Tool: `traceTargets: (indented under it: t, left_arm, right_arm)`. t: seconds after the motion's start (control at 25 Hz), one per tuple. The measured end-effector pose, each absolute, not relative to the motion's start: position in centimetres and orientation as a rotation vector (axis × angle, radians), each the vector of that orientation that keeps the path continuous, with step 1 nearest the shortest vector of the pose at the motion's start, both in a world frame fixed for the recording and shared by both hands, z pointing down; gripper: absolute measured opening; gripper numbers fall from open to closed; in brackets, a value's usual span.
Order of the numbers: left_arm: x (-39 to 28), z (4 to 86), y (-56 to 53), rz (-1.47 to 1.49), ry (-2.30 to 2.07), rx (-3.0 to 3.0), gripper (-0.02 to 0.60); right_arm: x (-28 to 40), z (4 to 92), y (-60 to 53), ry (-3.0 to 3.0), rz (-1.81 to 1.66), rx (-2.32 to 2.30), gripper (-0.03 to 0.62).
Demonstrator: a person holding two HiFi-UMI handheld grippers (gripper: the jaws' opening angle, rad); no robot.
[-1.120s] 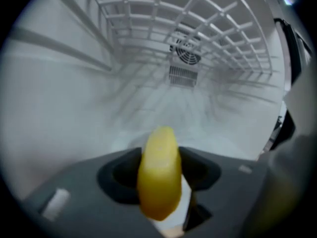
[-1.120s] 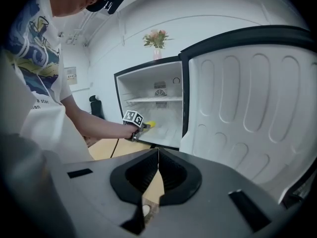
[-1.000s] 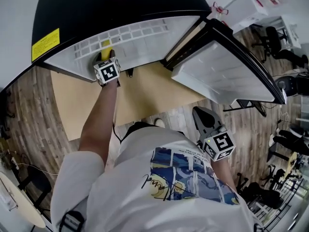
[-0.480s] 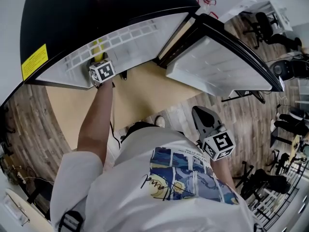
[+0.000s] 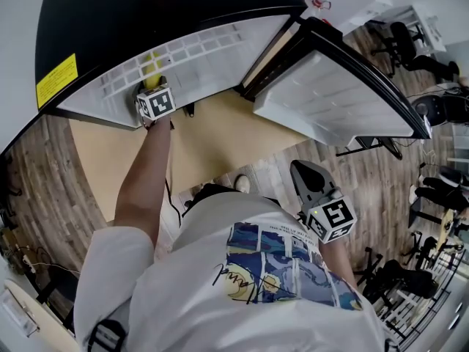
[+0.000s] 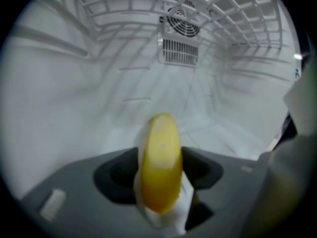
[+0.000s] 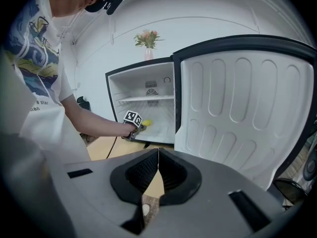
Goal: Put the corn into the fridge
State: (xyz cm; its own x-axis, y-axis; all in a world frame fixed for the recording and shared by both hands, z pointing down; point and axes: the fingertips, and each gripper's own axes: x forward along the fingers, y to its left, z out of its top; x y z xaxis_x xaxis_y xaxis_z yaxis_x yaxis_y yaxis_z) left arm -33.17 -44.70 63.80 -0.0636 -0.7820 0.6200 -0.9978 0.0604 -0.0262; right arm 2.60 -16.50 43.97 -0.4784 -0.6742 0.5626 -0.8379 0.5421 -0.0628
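Note:
The yellow corn [image 6: 159, 167] with its pale husk lies between the jaws of my left gripper [image 6: 161, 175], inside the open black fridge [image 5: 146, 13]. These jaws have just been opening, and their pads now stand beside the corn without squeezing it. In the head view the corn [image 5: 152, 68] shows just past the left gripper [image 5: 152, 81] under the wire shelf. From the right gripper view, the left gripper [image 7: 136, 124] and corn [image 7: 147, 123] sit on the fridge's lower floor. My right gripper [image 7: 157, 167] is shut and empty, held back by the person's side [image 5: 306, 178].
The fridge door [image 5: 337, 101] swings wide to the right. A wire shelf [image 6: 198, 9] and a fan grille [image 6: 181, 21] are at the fridge's back. A flower vase [image 7: 147, 38] stands on top. A tan board [image 5: 212, 138] covers the floor in front; chairs [image 5: 410, 50] stand far right.
The left gripper stays at the fridge's mouth with the corn ahead of it, shifting only slightly in the frame. The right gripper has not moved.

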Motion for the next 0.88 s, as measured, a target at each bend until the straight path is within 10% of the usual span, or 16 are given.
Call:
traceTargets:
  t: [0.88]
  left_arm:
    - [-31.9, 60.3, -36.7, 0.614, -1.940, 1.755, 0.284]
  right_arm:
    - [4.1, 44.1, -15.7, -2.457, 0.401, 1.045, 0.012]
